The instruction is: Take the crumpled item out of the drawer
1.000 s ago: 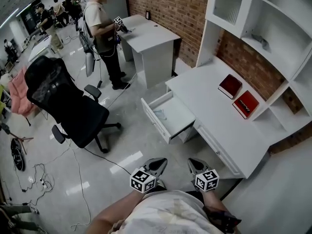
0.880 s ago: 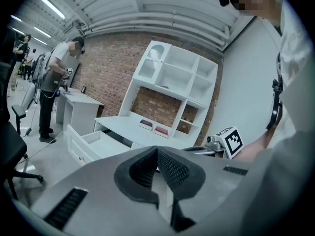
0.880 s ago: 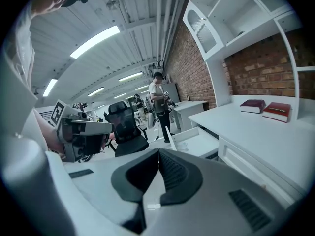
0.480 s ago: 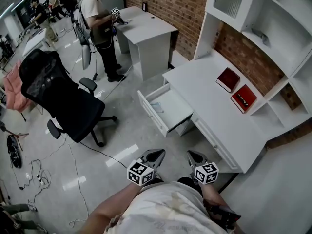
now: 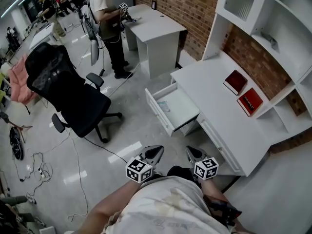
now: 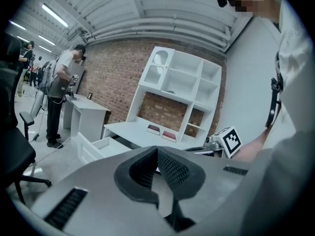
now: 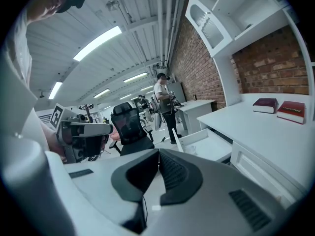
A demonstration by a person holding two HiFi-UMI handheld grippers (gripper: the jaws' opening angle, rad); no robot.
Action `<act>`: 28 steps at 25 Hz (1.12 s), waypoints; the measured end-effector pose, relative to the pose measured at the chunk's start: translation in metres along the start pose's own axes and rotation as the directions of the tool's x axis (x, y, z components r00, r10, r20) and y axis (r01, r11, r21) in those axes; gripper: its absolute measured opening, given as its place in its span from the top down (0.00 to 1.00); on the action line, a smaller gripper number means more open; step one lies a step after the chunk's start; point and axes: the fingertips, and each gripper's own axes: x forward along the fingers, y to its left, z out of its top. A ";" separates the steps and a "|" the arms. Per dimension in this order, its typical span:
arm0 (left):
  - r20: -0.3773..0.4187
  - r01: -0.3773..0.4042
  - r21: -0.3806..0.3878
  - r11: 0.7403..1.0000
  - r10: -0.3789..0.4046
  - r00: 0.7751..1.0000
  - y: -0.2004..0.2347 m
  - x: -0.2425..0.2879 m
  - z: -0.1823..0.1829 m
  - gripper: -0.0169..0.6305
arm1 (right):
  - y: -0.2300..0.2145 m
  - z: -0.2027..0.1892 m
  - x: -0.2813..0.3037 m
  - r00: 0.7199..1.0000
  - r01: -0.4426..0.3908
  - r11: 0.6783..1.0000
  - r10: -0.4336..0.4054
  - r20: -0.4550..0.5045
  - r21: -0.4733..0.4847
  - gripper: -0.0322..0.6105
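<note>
White drawer [image 5: 158, 114] stands pulled out of the worktop [image 5: 209, 91], at about 12 o'clock from both your tools and well apart from them. A pale crumpled item [image 5: 164, 106] lies inside it, just behind the front panel, toward that panel's 11 o'clock end. Your left tool [image 5: 155, 153] looks slightly nearer to it than your right tool [image 5: 191, 154]. Each has its jaws pressed together on nothing.

Bare floor [image 5: 127, 139] fronts the open drawer [image 5: 183, 109]; chair [image 5: 66, 94] aside.
</note>
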 end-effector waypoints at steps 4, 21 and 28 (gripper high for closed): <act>0.001 -0.026 -0.008 1.000 0.026 1.000 0.009 -0.005 -0.001 0.94 | 0.002 -0.001 0.009 1.000 -0.011 1.000 0.011 -0.008 -0.007 0.91; -0.020 -0.108 -0.064 0.992 0.107 0.994 0.057 0.017 -0.002 0.94 | -0.025 0.010 0.064 0.997 -0.060 0.998 0.059 -0.051 -0.015 0.91; -0.010 -0.135 -0.080 0.988 0.135 0.991 0.085 0.051 0.024 0.94 | -0.062 0.036 0.093 0.995 -0.067 0.996 0.063 -0.079 -0.057 0.91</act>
